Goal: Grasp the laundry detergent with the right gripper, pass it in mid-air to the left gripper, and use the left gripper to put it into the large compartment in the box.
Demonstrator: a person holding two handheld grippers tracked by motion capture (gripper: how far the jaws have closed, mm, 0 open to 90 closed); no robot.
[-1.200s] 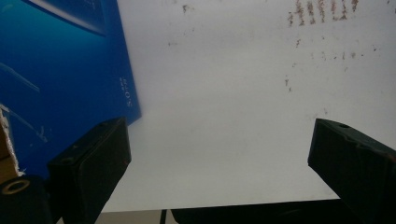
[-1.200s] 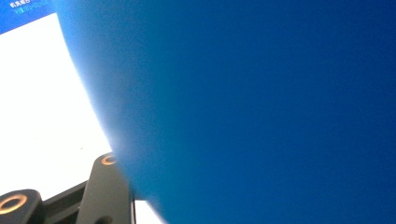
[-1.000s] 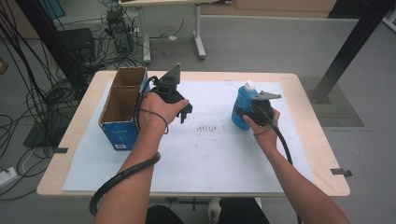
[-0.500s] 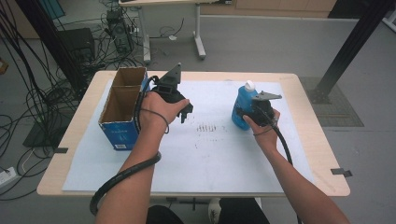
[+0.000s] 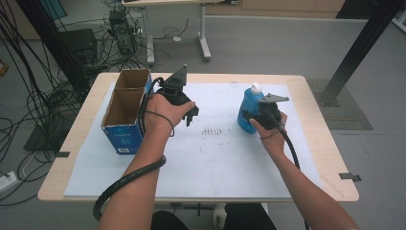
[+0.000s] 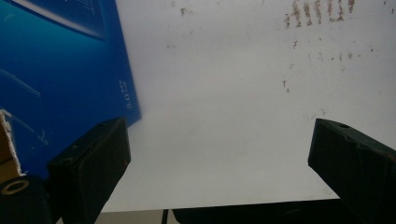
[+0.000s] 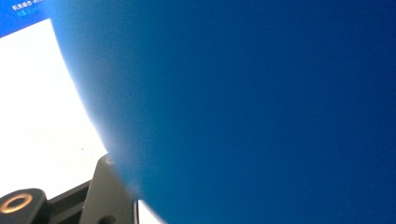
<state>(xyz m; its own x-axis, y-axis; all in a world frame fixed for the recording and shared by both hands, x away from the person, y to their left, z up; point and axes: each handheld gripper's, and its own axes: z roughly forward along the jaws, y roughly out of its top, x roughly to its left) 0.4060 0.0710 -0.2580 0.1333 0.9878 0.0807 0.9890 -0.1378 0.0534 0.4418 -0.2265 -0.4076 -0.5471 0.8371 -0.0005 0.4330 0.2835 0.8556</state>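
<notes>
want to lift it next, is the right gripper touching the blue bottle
Touching. In the high view the right gripper is closed on the blue bottle; the right gripper view has its blue body pressed against the jaw.

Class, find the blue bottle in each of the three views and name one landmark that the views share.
High view: blue bottle stands right of centre, in the right gripper.
Left gripper view: not in this picture.
Right gripper view: bottle spreads across centre and right, close up.
Shared landmark: white mat.
</notes>
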